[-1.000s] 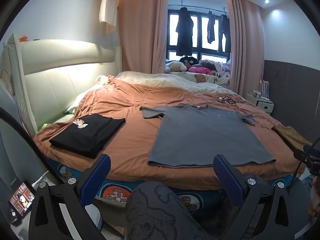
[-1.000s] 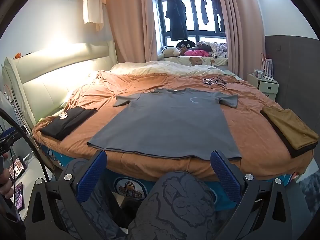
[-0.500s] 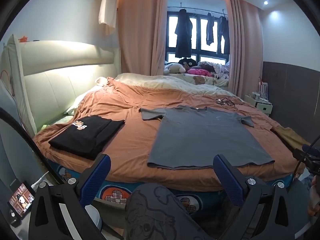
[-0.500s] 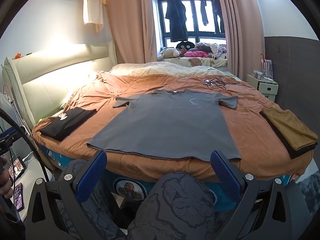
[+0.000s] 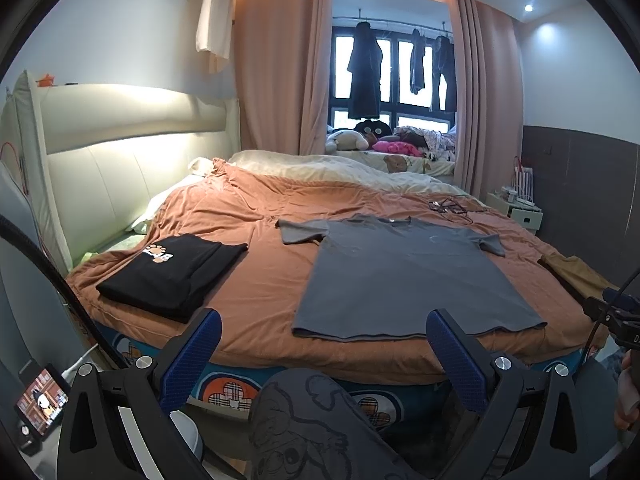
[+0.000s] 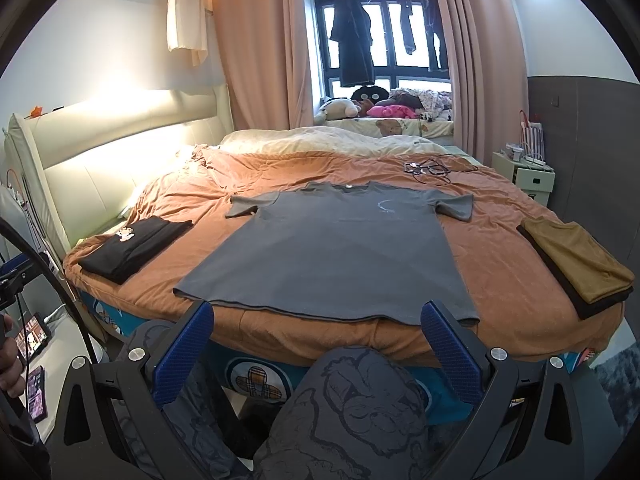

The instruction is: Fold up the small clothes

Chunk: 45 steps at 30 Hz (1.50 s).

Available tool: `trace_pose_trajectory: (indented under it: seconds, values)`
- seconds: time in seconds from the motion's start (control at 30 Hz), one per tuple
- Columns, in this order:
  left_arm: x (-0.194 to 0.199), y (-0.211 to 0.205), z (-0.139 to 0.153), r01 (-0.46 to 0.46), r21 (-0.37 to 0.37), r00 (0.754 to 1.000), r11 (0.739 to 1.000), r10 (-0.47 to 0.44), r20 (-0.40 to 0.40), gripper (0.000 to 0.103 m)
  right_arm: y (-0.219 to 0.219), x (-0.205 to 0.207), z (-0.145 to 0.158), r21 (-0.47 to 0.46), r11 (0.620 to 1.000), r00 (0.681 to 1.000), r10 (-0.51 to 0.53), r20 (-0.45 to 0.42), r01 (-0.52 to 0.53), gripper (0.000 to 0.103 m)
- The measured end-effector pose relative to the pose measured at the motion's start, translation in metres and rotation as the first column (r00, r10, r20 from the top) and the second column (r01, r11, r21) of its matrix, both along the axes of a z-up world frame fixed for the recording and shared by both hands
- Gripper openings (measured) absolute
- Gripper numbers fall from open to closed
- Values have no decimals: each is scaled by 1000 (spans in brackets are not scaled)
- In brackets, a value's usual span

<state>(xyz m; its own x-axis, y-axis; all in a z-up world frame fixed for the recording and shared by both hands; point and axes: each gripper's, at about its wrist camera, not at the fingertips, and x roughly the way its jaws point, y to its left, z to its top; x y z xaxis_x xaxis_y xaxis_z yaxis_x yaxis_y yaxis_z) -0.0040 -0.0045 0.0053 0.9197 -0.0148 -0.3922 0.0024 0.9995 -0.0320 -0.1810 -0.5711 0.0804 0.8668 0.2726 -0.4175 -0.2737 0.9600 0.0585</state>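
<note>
A grey T-shirt (image 5: 404, 272) lies flat and spread out on the orange bedspread (image 5: 264, 288), hem toward me; it also shows in the right wrist view (image 6: 340, 256). My left gripper (image 5: 322, 344) is open and empty, held back from the bed's near edge, short of the hem. My right gripper (image 6: 316, 336) is open and empty, also short of the hem. A folded black shirt (image 5: 176, 272) lies at the bed's left. A folded brown garment on a black one (image 6: 576, 260) lies at the right.
My patterned trouser knee (image 6: 360, 408) fills the bottom between the fingers. Cables (image 6: 432, 168) lie on the far side of the bed. A nightstand (image 6: 528, 176) stands at the right wall. A phone (image 5: 40, 404) with a lit screen sits low left.
Both views have shifted only slightly. The clothes on the bed have not moved and both grippers stay open.
</note>
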Motion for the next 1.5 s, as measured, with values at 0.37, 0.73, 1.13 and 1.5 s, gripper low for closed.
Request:
trace_pose_trajectory:
  seconds: [0.37,0.73,1.13,1.5]
  values:
    - [0,-1,1,-2,1,1000,1000,2,1,103,-2,-1,0,1,1000,1000,-1,4,1,103]
    - [-1,0,7,-5,-2,1000,1000,5,6,103,-1,-1,1,-11,1000,1000,-5,14,5,103]
    - [-4,1,12,-4,-3,1000,1000,4,16,103,0,-2,1,-9,1000,1000,-5,21,5,103]
    - [-5,0,12,-4,-4,1000,1000,4,17,103,1,0,-1,-8,1000,1000,-8,21,8,103]
